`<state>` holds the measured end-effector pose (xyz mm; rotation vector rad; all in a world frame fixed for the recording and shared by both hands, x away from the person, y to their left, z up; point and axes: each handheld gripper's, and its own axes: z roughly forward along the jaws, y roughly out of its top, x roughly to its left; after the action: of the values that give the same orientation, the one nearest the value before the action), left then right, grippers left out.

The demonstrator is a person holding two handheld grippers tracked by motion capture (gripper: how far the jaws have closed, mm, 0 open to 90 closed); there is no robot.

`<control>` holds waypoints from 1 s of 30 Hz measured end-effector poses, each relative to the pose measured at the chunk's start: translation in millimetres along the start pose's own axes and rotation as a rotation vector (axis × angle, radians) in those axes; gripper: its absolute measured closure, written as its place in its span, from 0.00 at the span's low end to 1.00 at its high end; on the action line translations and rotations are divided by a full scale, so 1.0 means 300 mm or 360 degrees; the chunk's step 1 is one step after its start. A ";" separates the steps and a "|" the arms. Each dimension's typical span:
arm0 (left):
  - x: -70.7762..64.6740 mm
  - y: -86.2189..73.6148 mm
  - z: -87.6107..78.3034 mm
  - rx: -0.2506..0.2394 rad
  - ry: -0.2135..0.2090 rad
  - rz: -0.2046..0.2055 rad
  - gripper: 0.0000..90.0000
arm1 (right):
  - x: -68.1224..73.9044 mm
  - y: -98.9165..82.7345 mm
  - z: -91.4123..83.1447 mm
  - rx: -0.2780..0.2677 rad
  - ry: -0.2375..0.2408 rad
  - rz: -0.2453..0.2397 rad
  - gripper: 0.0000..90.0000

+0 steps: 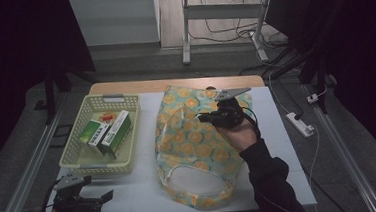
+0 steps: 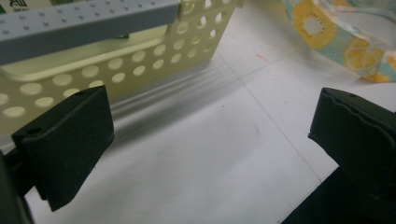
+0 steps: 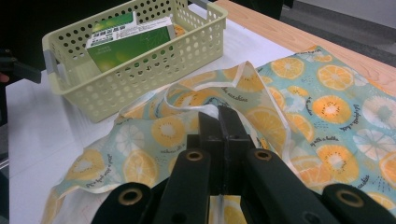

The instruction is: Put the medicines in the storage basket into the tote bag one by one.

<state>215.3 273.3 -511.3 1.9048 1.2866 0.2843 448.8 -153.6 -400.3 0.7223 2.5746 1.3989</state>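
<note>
A fruit-print cloth bag (image 1: 199, 153) lies flat on the white table, its handle loop toward the near edge. My right gripper (image 1: 216, 116) rests over its upper middle, jaws shut together on a raised fold of the bag's fabric (image 3: 261, 116), as the right gripper view (image 3: 223, 122) shows. A pale yellow perforated basket (image 1: 97, 167) stands to the left with two green boxes (image 1: 106, 132) inside. My left gripper (image 1: 100, 200) hovers near the table's front left corner, just before the basket, open with nothing between its jaws (image 2: 210, 140).
A small orange item (image 1: 106, 116) lies at the basket's far end. The basket wall (image 2: 140, 60) stands close ahead of the left jaws, the bag's edge (image 2: 327, 28) off to their right. A power strip (image 1: 301, 124) lies on the floor at right.
</note>
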 end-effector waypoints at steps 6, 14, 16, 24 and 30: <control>0.016 0.015 -0.018 -0.0064 -0.0010 0.0001 0.00 | -0.003 -0.002 -0.003 -0.0003 -0.0003 0.0001 1.00; 0.019 0.046 -0.034 -0.0132 0.0024 0.0018 0.00 | -0.005 -0.003 0.000 0.0000 -0.0003 -0.0001 1.00; 0.021 0.053 -0.037 -0.0140 0.0034 0.0020 0.00 | -0.006 -0.004 0.001 0.0003 -0.0001 0.0001 1.00; 0.057 0.081 -0.038 -0.0151 0.0107 0.0007 0.00 | -0.005 -0.003 0.000 0.0003 0.0000 -0.0003 1.00; 0.089 0.111 -0.059 -0.0188 0.0113 -0.0025 0.00 | -0.004 -0.004 0.003 0.0009 0.0003 -0.0004 1.00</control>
<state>239.9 299.6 -482.2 1.7980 1.3018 0.4138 449.8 -154.0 -402.0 0.7185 2.5811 1.3931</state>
